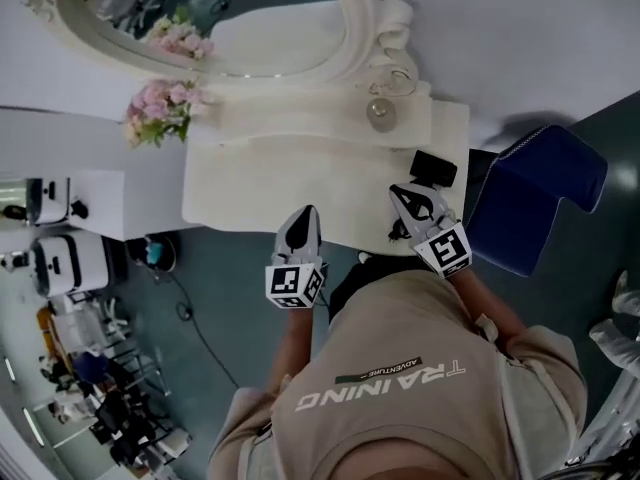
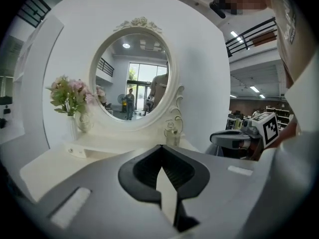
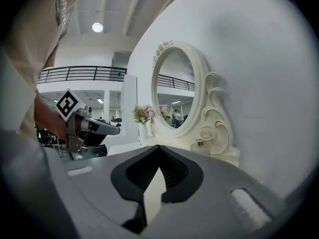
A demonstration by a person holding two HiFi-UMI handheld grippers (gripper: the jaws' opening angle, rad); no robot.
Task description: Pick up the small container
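Note:
The small container, a round clear bottle with a cap, stands at the back right of the white vanity table, at the foot of the mirror frame. It also shows small and far off in the left gripper view and the right gripper view. My left gripper hovers over the table's front edge, shut and empty. My right gripper is over the table's front right, short of the container, jaws together with nothing in them.
An oval white mirror stands at the table's back. Pink flowers in a vase sit at the back left. A black object lies just beyond my right gripper. A blue seat stands to the right of the table.

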